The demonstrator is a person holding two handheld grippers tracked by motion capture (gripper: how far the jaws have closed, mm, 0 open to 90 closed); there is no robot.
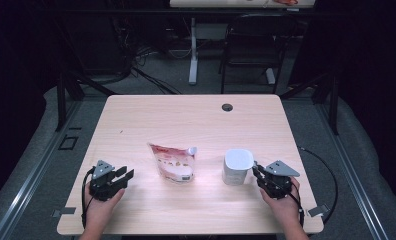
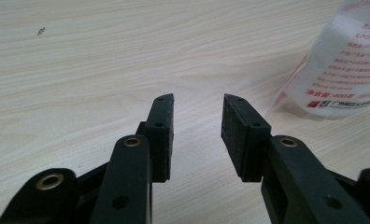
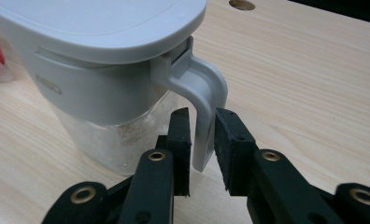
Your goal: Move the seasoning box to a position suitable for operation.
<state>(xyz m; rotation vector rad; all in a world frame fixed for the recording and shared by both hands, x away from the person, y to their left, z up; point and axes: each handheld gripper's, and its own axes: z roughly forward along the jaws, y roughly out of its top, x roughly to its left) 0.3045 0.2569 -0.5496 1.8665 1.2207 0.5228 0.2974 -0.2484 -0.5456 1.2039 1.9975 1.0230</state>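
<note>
- The right tongs (image 3: 202, 140) have their jaws on either side of the pitcher handle (image 3: 202, 93), which hangs down between the pads; a sliver of gap shows on each side, so they look released or barely closing, not yet clenched.
- In the high view the white-lidded pitcher (image 1: 236, 166) stands upright just at 9 o'clock of the right tongs (image 1: 258, 172), its handle pointing toward 3 o'clock, straight into them.
- The handle's long axis runs vertical, square across the jaws' closing line: a good fit, in my judgement.
- The left tongs (image 2: 197, 126) are released and hold nothing, resting on the table (image 1: 196, 120).
- The refill pouch (image 1: 173, 162) lies flat, spout toward 2 o'clock, at about 2 o'clock from the left tongs (image 1: 123, 176) and apart from them.
</note>
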